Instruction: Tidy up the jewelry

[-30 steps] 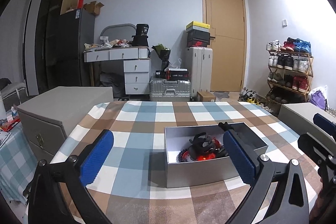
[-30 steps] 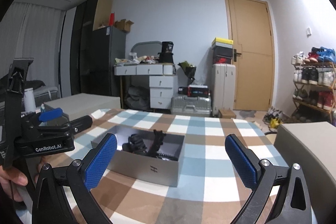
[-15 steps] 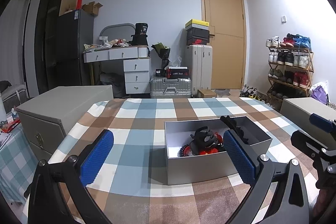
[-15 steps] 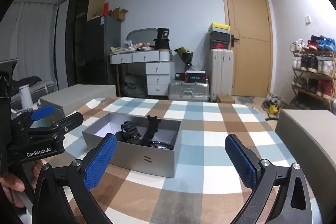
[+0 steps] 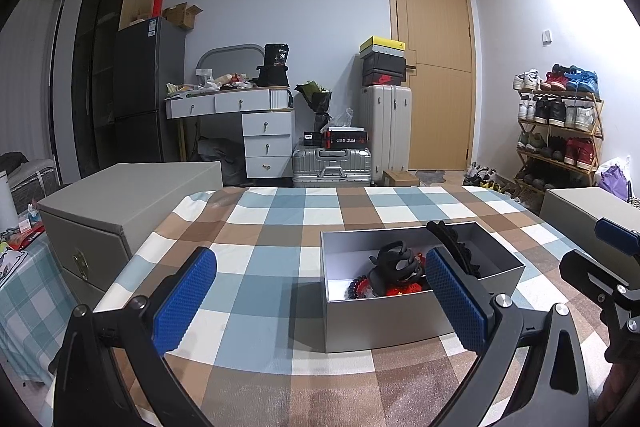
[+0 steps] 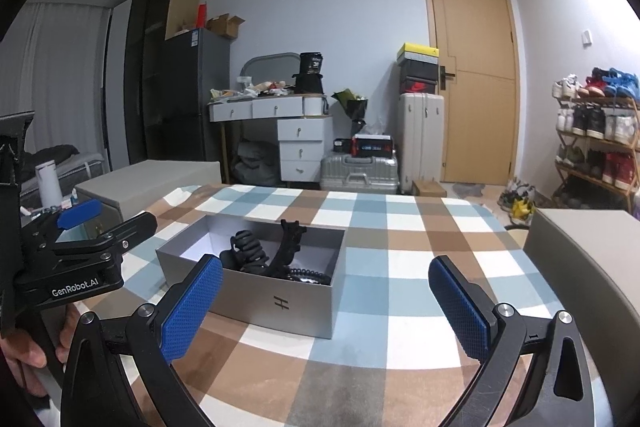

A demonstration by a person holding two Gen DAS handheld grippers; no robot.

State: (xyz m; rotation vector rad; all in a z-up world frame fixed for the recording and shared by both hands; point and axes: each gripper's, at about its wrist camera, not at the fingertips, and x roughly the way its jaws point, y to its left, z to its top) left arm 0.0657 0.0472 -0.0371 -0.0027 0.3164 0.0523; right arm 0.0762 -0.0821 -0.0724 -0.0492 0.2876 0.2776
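A grey open box [image 5: 384,325] [image 6: 276,301] stands on the checked tablecloth. Inside lie black hair claws [image 5: 394,261] [image 6: 248,253], a dark bead bracelet [image 5: 356,287] [image 6: 306,275] and a red piece [image 5: 402,290]. My left gripper [image 5: 320,301] is open, low over the cloth, with its right finger in front of the box's right half. My right gripper [image 6: 326,305] is open too, just in front of the box and a little to its right. Neither holds anything. In the right wrist view a hand [image 6: 24,351] grips the left tool's handle.
Grey storage boxes [image 5: 120,203] [image 6: 588,263] flank the table on both sides. Behind it are a drawer desk [image 5: 256,123], suitcases [image 5: 332,167], a fridge [image 5: 148,87], a door and a shoe rack [image 5: 560,131]. Bare checked cloth [image 5: 256,267] spreads left of the box.
Both cameras have dipped and drawn slightly nearer the box, so it sits a little lower and larger in view. Both grippers stay open and empty.
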